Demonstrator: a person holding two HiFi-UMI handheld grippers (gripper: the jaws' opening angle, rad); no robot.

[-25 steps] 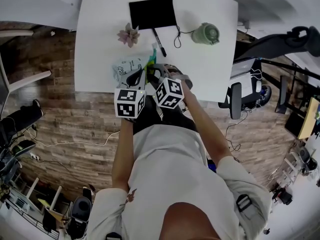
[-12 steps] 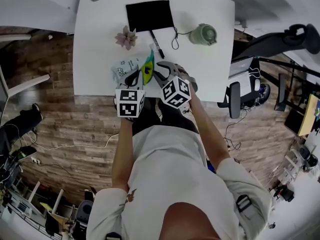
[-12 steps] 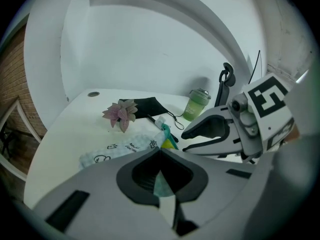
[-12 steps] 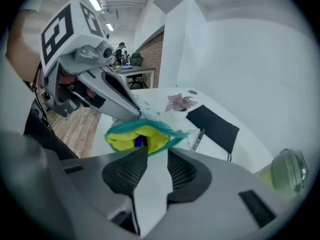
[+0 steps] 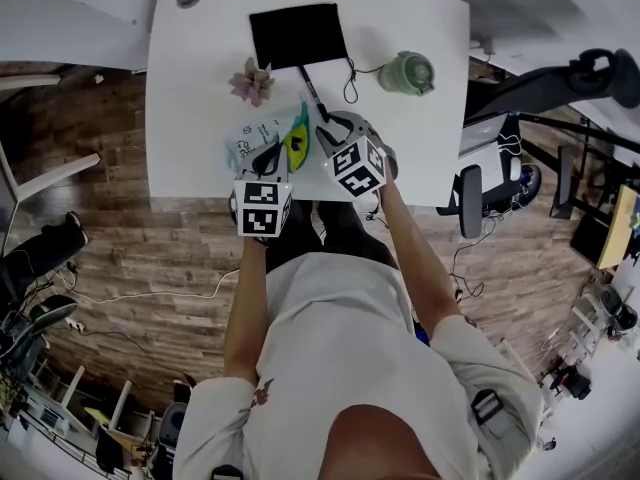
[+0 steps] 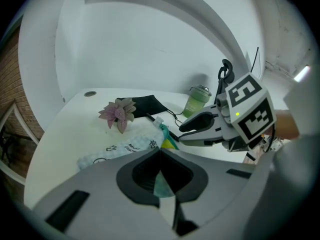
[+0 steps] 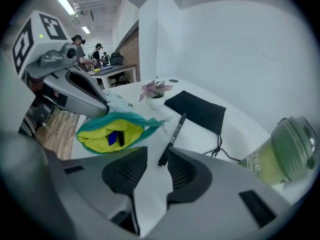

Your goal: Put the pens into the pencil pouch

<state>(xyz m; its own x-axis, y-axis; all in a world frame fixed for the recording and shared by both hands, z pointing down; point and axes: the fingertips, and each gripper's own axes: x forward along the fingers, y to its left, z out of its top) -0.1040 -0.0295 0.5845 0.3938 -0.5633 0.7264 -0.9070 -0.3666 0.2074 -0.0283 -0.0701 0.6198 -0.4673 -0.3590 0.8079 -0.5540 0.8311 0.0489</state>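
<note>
Left tongs (image 6: 159,151) clamp the soft, teal-zipped, yellow-lined pouch (image 7: 95,134) holding pens (image 7: 114,138). Right tongs (image 7: 157,166), just opening, gape around a slim black pen (image 7: 172,136), ungripped.

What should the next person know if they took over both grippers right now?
Left gripper: shut on the pencil pouch at its teal rim, mouth open.
Right gripper: open, its jaws have just been opening, nothing gripped.
The black pen lies on the table, its end just ahead of the right jaws.
Done: blue and dark pens seem to be inside.
Left: probably grab the black pen and drop it in.
</note>
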